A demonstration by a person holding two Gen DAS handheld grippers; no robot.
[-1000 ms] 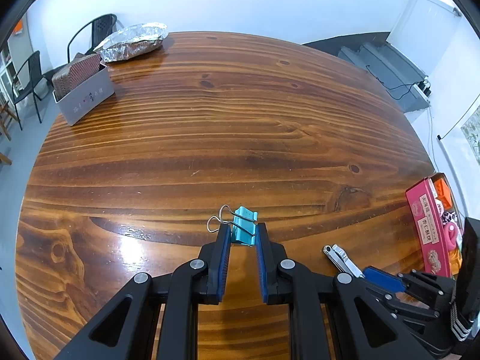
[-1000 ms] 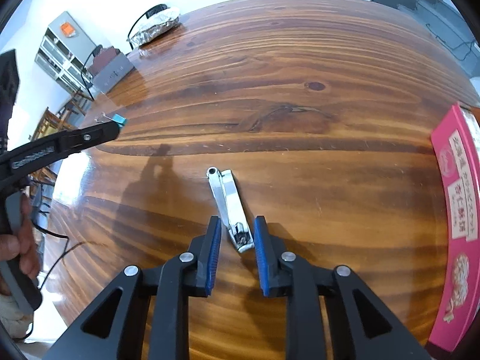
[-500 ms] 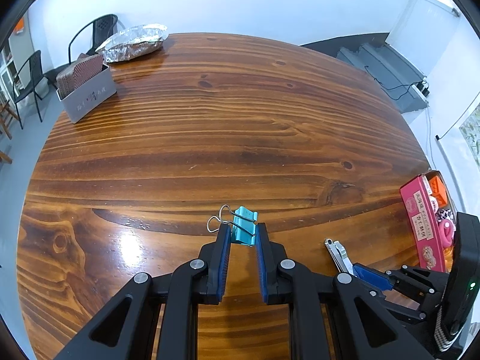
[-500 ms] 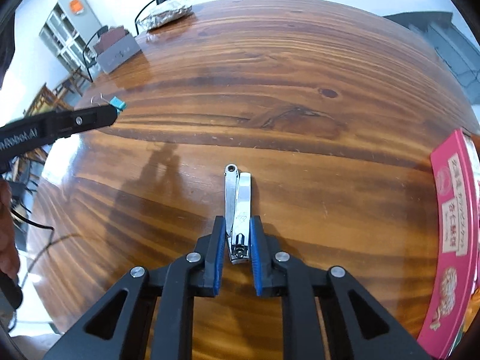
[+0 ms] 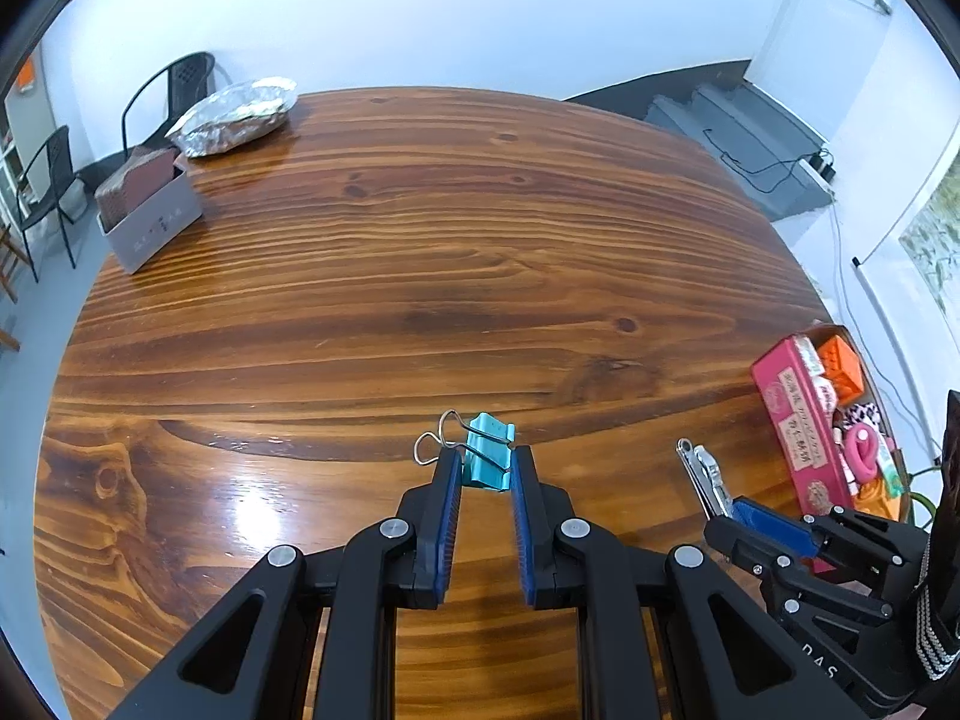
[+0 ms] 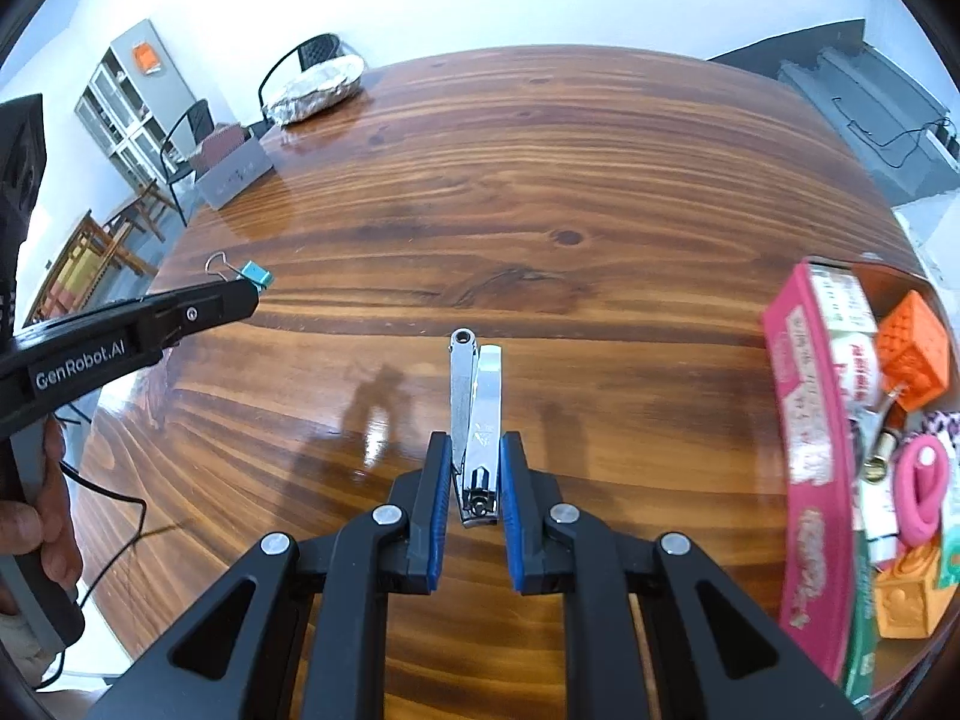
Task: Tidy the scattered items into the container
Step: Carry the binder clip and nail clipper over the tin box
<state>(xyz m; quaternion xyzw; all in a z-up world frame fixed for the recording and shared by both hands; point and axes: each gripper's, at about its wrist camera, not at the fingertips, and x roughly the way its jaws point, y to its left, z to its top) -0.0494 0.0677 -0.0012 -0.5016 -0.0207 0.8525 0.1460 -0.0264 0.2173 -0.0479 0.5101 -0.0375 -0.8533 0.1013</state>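
1. The left gripper [image 5: 486, 468] is clamped on a teal clip [image 5: 489, 468]; its blue pads press the clip's 2 sides, and the clip's wire handles stick out up and to the left of the jaws.
2. The right gripper [image 6: 474, 468] is closed tight on a nail clipper [image 6: 476, 426]; the pads pinch its lower end, and the steel body and lever point away from the camera, past the fingertips.
3. In the right wrist view the clipper casts a shadow on the glossy wooden table [image 6: 540, 192] to its left, apart from the clipper itself.
4. In that same view the left gripper reaches in from the left edge with the clip at its tip, and a hand [image 6: 36, 528] grips its handle at the lower left.
5. The container [image 6: 804, 468], a pink box, sits at the table's right edge, just right of the right gripper. It holds an orange block [image 6: 915, 354], a pink ring [image 6: 924, 486] and other small items.
6. At the table's far left stand a grey box [image 5: 153, 222] and, beyond it, a foil parcel [image 5: 234, 114].
7. A black chair [image 5: 174, 84] stands behind the parcel, against the white wall.
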